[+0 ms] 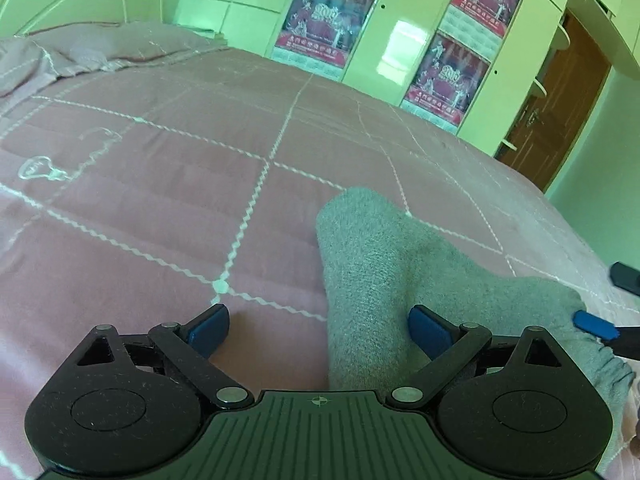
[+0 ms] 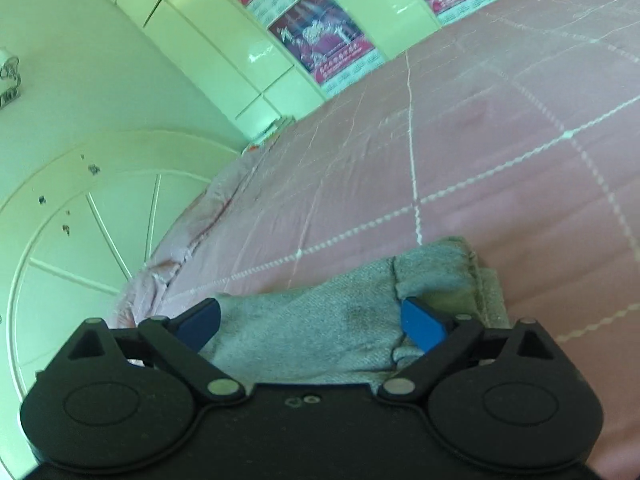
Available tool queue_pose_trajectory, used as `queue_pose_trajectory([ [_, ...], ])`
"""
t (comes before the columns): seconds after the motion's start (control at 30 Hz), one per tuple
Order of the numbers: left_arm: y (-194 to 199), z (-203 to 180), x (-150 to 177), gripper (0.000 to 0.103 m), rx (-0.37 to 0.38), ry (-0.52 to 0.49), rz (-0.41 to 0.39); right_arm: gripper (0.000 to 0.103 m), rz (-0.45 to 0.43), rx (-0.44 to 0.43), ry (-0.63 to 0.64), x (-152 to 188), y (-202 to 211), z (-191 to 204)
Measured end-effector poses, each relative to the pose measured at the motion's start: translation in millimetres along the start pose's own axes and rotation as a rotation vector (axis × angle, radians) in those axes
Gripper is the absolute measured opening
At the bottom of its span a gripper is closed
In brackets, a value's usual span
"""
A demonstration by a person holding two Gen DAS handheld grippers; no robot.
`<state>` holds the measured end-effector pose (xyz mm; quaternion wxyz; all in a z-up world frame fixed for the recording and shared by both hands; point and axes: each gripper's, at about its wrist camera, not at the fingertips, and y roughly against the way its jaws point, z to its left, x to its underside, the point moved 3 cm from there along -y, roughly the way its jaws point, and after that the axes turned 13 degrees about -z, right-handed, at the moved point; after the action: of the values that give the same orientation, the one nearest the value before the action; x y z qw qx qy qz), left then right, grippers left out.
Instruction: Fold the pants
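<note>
The grey pants lie folded on the pink quilted bed. My left gripper is open just above the bed; its right blue pad is over the pants, its left pad over bare quilt. The right gripper's blue fingertip shows at the right edge of the left wrist view, by the pants' waist end. In the right wrist view my right gripper is open, its jaws standing wide on either side of the grey pants near the elastic waistband.
A rumpled pink pillow or quilt fold lies at the bed's far left. A white wardrobe with red posters stands beyond the bed, with a brown door to its right. A white headboard is at the left.
</note>
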<state>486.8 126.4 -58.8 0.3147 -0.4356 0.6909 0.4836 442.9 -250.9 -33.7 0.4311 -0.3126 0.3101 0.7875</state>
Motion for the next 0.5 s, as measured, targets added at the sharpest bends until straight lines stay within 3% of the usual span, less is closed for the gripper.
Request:
queue_pose_trajectory([
  [0.13,39,-5,7,0.096,0.02,-0.04,-0.029,0.096,0.053,0.02,0.033,15,8,3],
  [0.2,46,-9,23,0.096,0.008,-0.082,0.041,0.096,0.089,0.103,0.107,28,11,2],
  [0.23,50,-11,30,0.096,0.003,-0.097,0.071,0.096,0.064,0.092,0.121,29,20,5],
  [0.3,72,-11,31,0.096,0.007,-0.07,0.032,0.097,-0.002,0.083,0.124,27,43,17],
  [0.4,98,-13,35,0.096,0.004,-0.074,0.002,0.097,-0.029,0.157,0.254,37,61,28],
  [0.43,97,-12,41,0.096,-0.01,-0.099,0.019,0.097,0.026,0.215,0.305,47,54,25],
  [0.5,94,-10,51,0.096,-0.032,-0.103,0.047,0.097,0.247,0.346,0.34,74,31,7],
])
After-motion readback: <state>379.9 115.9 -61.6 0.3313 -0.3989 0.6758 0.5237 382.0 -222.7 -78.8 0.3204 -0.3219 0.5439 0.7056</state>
